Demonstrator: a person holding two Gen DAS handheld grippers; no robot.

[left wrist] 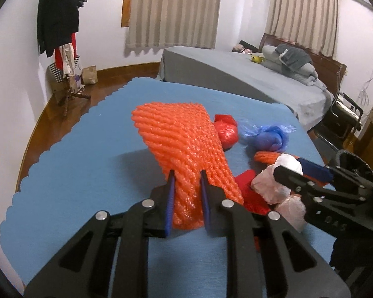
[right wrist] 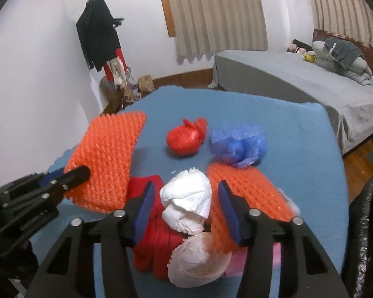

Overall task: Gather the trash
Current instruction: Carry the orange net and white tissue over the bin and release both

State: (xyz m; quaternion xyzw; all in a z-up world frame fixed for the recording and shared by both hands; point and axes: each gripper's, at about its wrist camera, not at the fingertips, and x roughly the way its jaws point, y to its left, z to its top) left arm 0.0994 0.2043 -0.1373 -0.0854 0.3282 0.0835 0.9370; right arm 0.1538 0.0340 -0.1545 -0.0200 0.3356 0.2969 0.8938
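Two grippers over blue table mat (left wrist: pixel 62 173). Mat's scalloped left edge bare, open room there; trash clustered centre to right; grey bed (right wrist: pixel 298 84) beyond far edge.

Left gripper (left wrist: pixel 187 173): jaws pinching orange foam net (left wrist: pixel 184 144), near end squeezed between blue pads, long axis rising up and away from jaws, far end clear of mat.

Right gripper (right wrist: pixel 184 186): jaws half spread, white crumpled wad (right wrist: pixel 189 198) between them, pads not touching.

Red bag (right wrist: pixel 186 137), blue bag (right wrist: pixel 238 146) farther back; second orange net (right wrist: pixel 248 193) beside right pad.
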